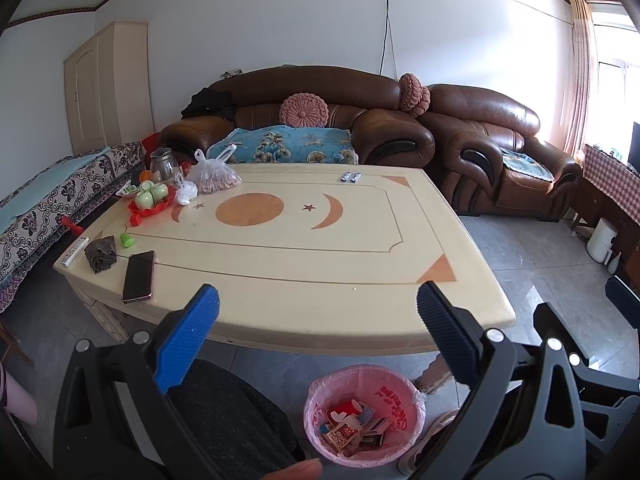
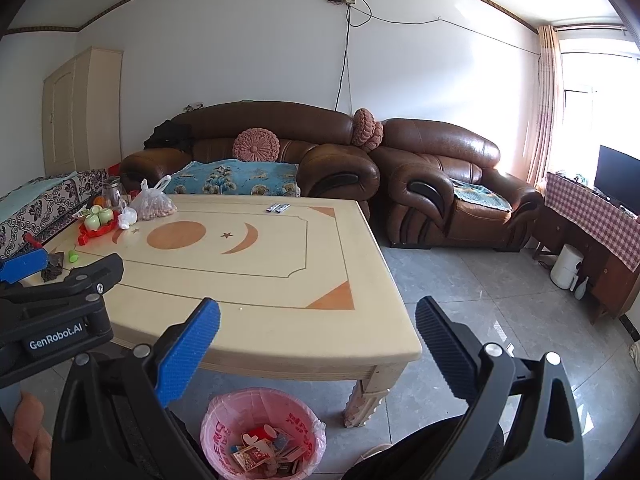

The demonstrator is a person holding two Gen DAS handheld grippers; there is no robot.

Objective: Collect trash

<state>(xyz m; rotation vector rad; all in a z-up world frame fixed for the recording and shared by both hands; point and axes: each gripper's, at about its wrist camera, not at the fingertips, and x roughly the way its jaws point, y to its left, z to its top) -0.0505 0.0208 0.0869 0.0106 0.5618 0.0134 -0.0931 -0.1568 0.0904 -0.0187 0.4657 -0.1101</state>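
Two grippers hover above the near edge of a cream coffee table (image 1: 304, 264), and both hold nothing. The left gripper (image 1: 318, 304) has its fingers spread wide apart; the right gripper (image 2: 318, 312) is spread just as wide. From the right wrist view, the left gripper's black body shows at the left edge.

On the floor just in front of the table stands a bin with a pink liner (image 1: 362, 412) (image 2: 262, 432). Inside it lie small printed boxes and scraps of packaging (image 1: 352, 426) (image 2: 266, 450).

At the table's far edge lie two small silver wrappers (image 1: 351, 177) (image 2: 278, 208), side by side. Near the left front corner rest a dark phone (image 1: 139, 276), a crumpled dark wad (image 1: 101, 255) and a small green cap (image 1: 127, 239). Farther back on the left sit a red tray with green cups (image 1: 151, 199), a clear bag of nuts (image 1: 214, 178) and a small knotted white bag (image 1: 186, 194).
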